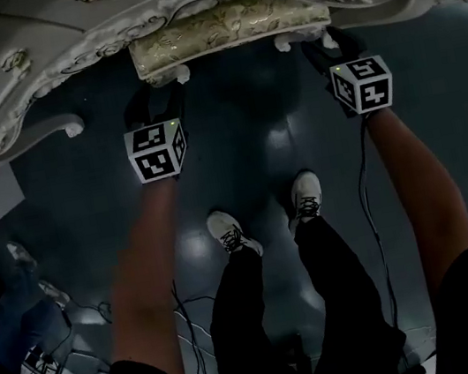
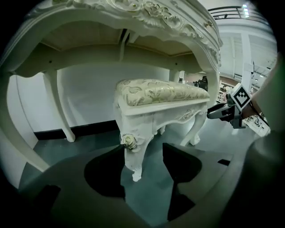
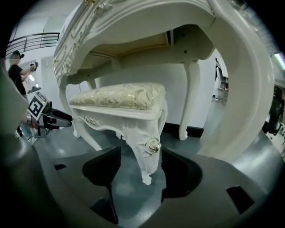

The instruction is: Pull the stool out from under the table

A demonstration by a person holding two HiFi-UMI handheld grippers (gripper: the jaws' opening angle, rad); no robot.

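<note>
Stool lengthwise along table edge

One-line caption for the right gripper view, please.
Right gripper, open, faces a carved leg of the cushioned stool under the white table.

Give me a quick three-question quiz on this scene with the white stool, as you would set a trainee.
1. True or false: the stool stands clear of the table.
2. What stands between the left gripper jaws? A) a stool leg B) a cable C) nothing
3. Fill in: the right gripper jaws are ___ (open or shut).
Key: 1 false, it sits under the table; 2 A; 3 open.
</note>
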